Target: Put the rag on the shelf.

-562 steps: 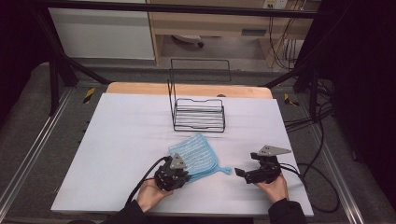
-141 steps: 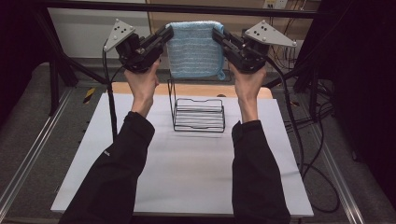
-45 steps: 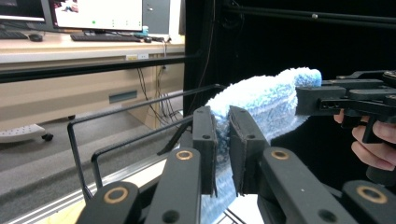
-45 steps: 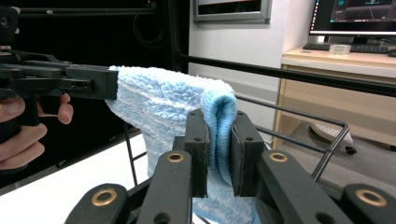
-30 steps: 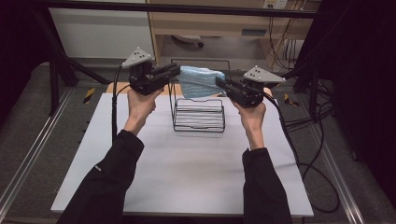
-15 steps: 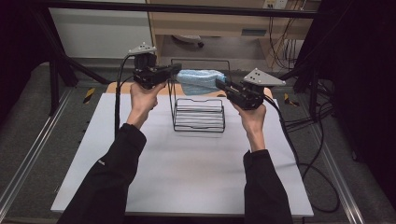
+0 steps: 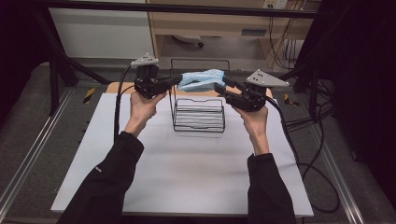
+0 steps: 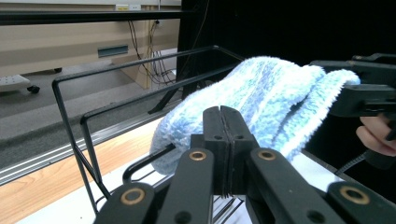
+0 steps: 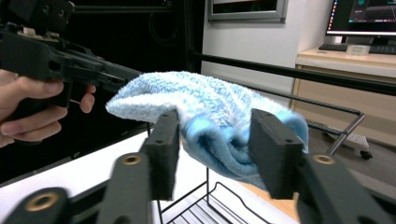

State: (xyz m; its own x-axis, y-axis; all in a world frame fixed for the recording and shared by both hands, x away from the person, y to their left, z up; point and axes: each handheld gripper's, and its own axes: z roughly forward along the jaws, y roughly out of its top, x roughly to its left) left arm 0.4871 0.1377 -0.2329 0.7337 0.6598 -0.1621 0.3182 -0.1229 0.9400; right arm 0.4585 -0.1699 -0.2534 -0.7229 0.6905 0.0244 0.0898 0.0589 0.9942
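A fluffy light-blue towel (image 7: 201, 78) lies bunched over the top bar of a black wire rack (image 7: 198, 121) at the far middle of the table. My left gripper (image 7: 175, 81) meets the towel's left end; in the left gripper view its jaws (image 8: 222, 112) are pressed together at the edge of the towel (image 8: 261, 93). My right gripper (image 7: 219, 86) is at the towel's right end. In the right gripper view its jaws (image 9: 217, 135) stand apart on either side of the towel (image 9: 210, 112), not squeezing it.
The rack stands on a white table sheet (image 7: 187, 177) with a wooden strip behind it. The rack's tall back frame (image 8: 135, 64) rises behind the towel. A black frame post (image 7: 51, 70) and trailing cables (image 7: 299, 149) flank the table.
Both grippers have come down with the towel from high above the rack until it rests on the top bar. My right gripper's jaws have opened off the towel.
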